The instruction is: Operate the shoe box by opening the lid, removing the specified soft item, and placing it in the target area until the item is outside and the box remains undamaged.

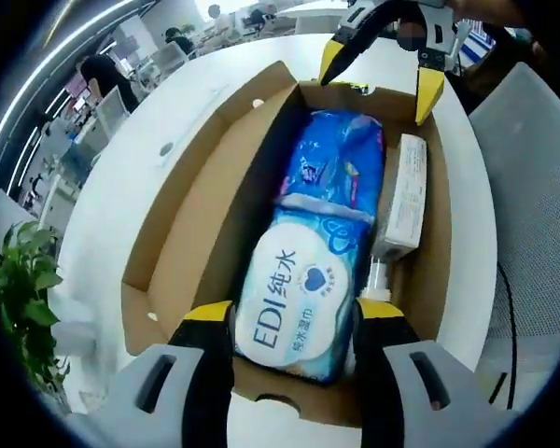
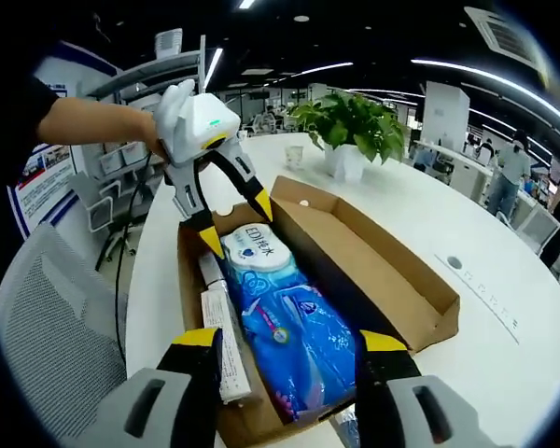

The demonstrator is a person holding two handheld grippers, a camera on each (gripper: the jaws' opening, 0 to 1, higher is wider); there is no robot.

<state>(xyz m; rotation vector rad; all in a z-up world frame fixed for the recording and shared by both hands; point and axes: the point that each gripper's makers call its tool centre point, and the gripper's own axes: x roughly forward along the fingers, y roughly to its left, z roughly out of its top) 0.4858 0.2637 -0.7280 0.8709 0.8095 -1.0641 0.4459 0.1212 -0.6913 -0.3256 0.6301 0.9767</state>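
Wipes pack [image 1: 303, 303] labelled "EDI"

the wet wipes pack [image 1: 299, 308] has its near end hidden between the left gripper [image 1: 294, 322] jaws. at 5 o'clock in the right gripper view, the shoe box [image 2: 420, 308] near wall is cut off behind the right gripper [image 2: 289, 350]. small print on the slim white box [image 1: 403, 191] is unreadable.

Matt cardboard shoe box [image 1: 177, 233]; glossy plastic wipes pack [image 1: 299, 299].
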